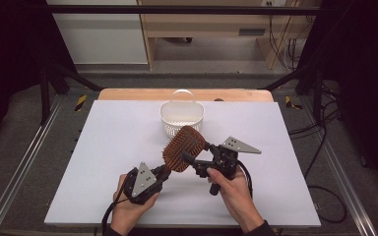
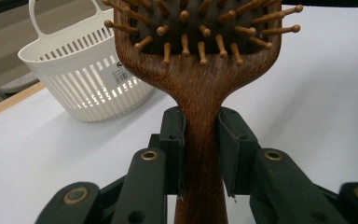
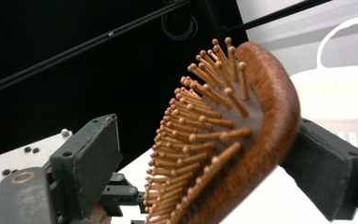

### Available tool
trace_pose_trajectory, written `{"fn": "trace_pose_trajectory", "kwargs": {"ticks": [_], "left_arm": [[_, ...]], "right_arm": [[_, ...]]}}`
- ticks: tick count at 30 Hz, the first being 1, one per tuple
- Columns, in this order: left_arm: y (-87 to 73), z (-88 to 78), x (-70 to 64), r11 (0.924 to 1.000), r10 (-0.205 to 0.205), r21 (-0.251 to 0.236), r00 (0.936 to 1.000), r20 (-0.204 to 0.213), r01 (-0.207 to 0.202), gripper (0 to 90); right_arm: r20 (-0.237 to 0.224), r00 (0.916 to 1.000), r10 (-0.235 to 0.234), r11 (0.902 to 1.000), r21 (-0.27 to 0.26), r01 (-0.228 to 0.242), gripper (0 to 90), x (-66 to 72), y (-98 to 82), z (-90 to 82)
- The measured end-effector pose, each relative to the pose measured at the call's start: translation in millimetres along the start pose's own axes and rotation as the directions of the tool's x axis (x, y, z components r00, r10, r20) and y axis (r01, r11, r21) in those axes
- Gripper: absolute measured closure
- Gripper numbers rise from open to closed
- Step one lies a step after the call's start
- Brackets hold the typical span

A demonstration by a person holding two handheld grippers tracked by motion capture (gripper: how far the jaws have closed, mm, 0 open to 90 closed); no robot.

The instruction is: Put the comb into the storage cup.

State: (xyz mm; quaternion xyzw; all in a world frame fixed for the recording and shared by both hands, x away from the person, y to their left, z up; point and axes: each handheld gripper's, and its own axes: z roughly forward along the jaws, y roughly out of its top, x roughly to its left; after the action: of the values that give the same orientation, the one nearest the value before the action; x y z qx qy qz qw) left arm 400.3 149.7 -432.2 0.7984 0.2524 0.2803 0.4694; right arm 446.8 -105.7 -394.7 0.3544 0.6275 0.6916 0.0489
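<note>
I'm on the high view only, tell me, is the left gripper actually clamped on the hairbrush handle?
Observer: Yes. In the left gripper view both pads press the neck of the hairbrush just below its head; the left gripper is shut on it.
Operator: And the right gripper?
Observer: In its own view the right gripper straddles the brush head. One pad meets the wooden back edge; the other stands clear of the bristles.
Operator: Where is the basket from there?
Observer: The white basket stands behind the brush, upright on the table, with a label on its slotted wall.
</note>
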Motion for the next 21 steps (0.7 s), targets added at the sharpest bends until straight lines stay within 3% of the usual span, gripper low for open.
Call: {"fn": "trace_pose_trajectory", "kwargs": {"ticks": [14, 21], "left_arm": [[2.5, 1.0, -3.2, 0.9997, 0.002, -0.025, 0.9999, -0.011, -0.003, 72.4], [4.2, 2.1, -6.0, 0.9996, 0.002, -0.030, 1.0000, -0.008, -0.002, 72.4]], "right_arm": [[-0.026, 0.9928, 0.117, 0.9930, -0.014, -0.118, 25.7, -5.2, 7.8, 1.8], [-0.012, 0.9915, 0.129, 0.9904, -0.048, -0.130, 28.6, -2.2, 8.4, 5.5]]}}
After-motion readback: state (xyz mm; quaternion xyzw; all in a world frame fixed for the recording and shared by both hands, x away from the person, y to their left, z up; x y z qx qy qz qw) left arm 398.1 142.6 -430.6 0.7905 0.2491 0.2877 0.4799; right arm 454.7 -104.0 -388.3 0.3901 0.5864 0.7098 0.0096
